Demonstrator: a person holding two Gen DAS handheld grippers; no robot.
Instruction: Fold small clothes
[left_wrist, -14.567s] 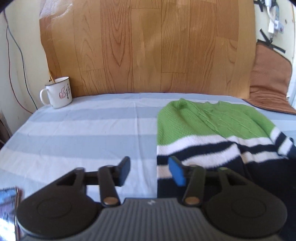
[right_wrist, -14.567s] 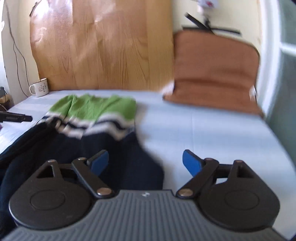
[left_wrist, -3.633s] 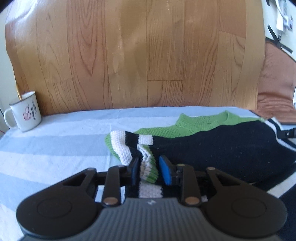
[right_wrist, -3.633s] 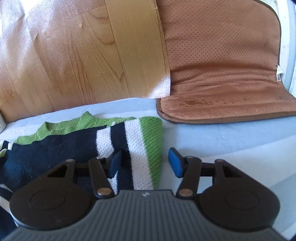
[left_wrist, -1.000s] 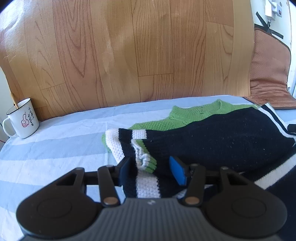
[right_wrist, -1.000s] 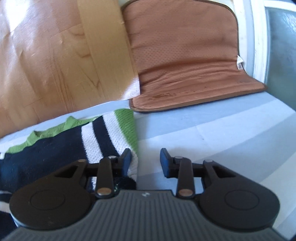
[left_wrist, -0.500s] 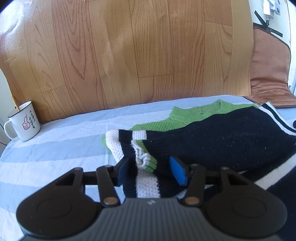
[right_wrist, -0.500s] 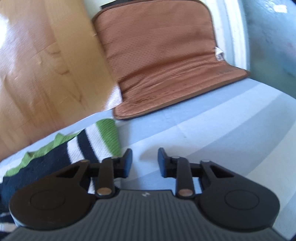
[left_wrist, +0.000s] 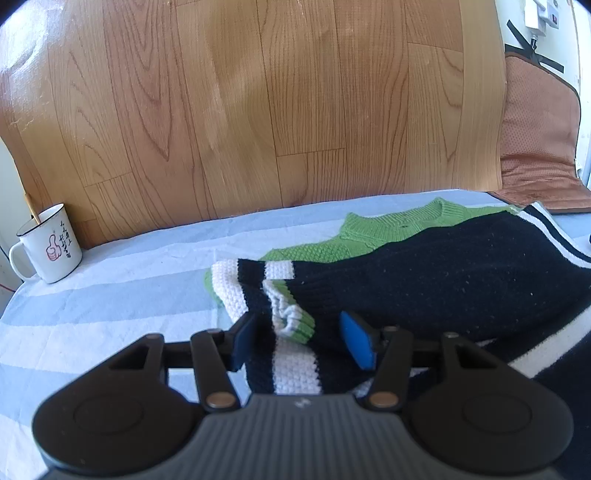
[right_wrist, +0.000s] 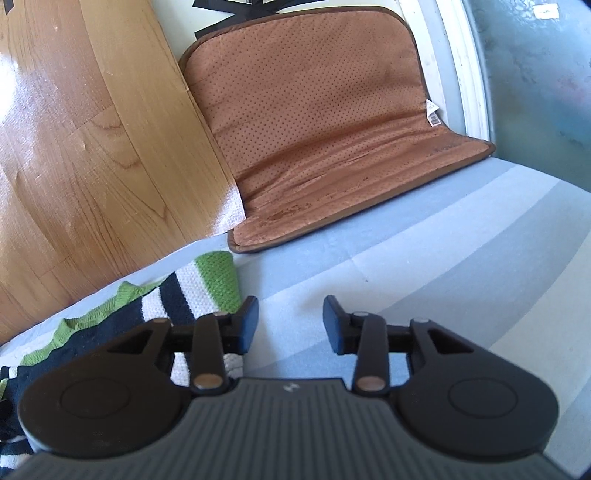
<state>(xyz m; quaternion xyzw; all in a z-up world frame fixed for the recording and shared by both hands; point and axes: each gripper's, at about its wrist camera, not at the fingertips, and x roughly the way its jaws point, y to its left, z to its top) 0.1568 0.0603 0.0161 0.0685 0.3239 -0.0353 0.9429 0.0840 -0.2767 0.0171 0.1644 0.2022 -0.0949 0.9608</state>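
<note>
Left wrist view
- Left gripper (left_wrist: 304, 338): jaws parted, pads not pressing; folded sleeve cuff lying in the gap between them.
- Sweater (left_wrist: 443, 273): knit, green, white and navy; spread on striped sheet (left_wrist: 110, 295), navy part folded over green collar area; striped sleeve (left_wrist: 266, 291) doubled back toward camera.
- Mug (left_wrist: 48, 247): white enamel, red thumbs-up mark; far left, against wood-grain panel (left_wrist: 258, 110), well apart from sweater.
- Brown mat (left_wrist: 535, 147): propped at far right, lower edge on sheet, near sweater's striped hem.

Right wrist view
- Right gripper (right_wrist: 290, 326): jaws opening, nothing between them, only bare striped sheet (right_wrist: 406, 266) below.
- Sweater (right_wrist: 177, 295): lower left; green-and-striped edge just beside left finger (right_wrist: 247, 319), partly hidden under gripper body.
- Brown mat (right_wrist: 314, 129): perforated, leaning on wall, bottom flap resting on sheet; near sweater edge, contact unclear.
- Wood-grain panel (right_wrist: 74, 147): upper left, behind sweater.
</note>
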